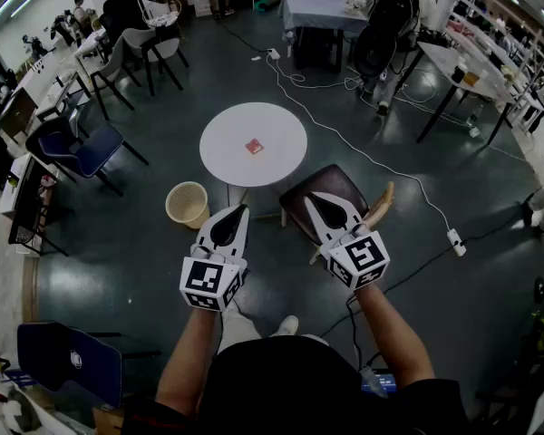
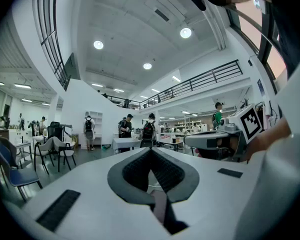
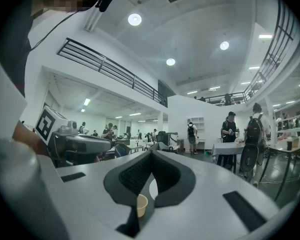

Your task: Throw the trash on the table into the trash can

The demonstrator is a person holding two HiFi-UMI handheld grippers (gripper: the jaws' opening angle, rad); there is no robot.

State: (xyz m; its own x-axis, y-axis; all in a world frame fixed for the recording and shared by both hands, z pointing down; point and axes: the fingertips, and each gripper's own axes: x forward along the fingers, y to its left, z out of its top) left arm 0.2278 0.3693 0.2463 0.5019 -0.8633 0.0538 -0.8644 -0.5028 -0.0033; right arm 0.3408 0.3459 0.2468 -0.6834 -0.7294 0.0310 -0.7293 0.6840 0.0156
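The round white tabletop point(image 1: 231, 139) stands alone on the dark floor point(image 1: 163, 270), with open floor all round its edge. A tan trash can point(image 1: 170, 205) sits on the floor just beside the tabletop's near-left edge, and a brown chair point(image 1: 295, 208) stands at its near-right edge. A white cable point(image 1: 381, 166) runs across the floor from far behind the tabletop, past its right side, to a power strip point(image 1: 455, 241) at the right. A blue chair point(image 1: 86, 152) stands well apart to the left, with more chairs and desks farther left and far behind.

The trash point(image 1: 254, 146), a small red piece, lies flat near the middle of the tabletop, clear of every edge.

Both tongs are held level side by side on the near side of the tabletop, pointing toward it. The left tongs point(image 1: 244, 207) have their jaws together with nothing between them, and their tips are over the floor just right of the trash can, short of the tabletop's near edge. The right tongs point(image 1: 312, 196) also have their jaws closed tip to tip and empty, and they hang over the brown chair. The trash lies farther away than both tips, roughly between the two, apart from either. In the right gripper view the trash can point(image 3: 141, 204) shows through the gap behind the closed tips of the right tongs point(image 3: 151, 151)
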